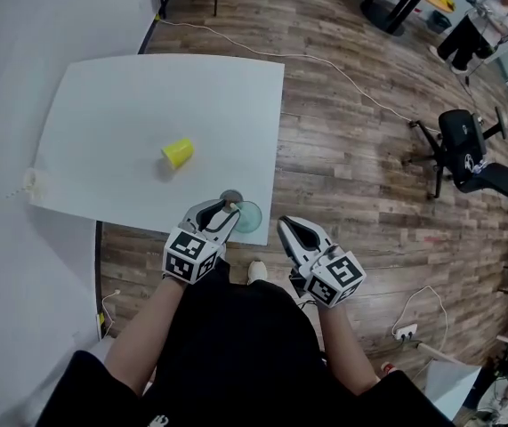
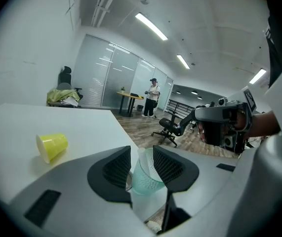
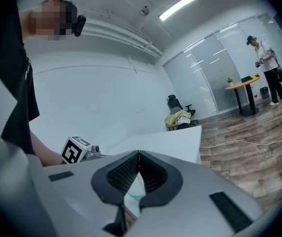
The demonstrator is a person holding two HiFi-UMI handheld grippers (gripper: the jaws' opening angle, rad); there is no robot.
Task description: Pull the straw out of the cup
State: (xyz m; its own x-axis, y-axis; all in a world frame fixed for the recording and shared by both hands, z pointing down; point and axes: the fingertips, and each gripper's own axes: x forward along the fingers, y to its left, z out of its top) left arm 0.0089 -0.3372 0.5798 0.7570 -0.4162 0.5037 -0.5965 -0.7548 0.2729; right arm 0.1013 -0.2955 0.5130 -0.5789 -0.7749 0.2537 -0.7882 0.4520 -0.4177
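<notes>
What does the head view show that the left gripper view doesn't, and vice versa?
Only the head view: the marker cube on the left gripper, and a small pale object at the left edge of the white table. Only the left gripper view: ceiling lights, a glass wall, and the teal cup seen side-on between that gripper's parted jaws. Both: the yellow cup lying on its side, the teal cup, the right gripper, the table.
</notes>
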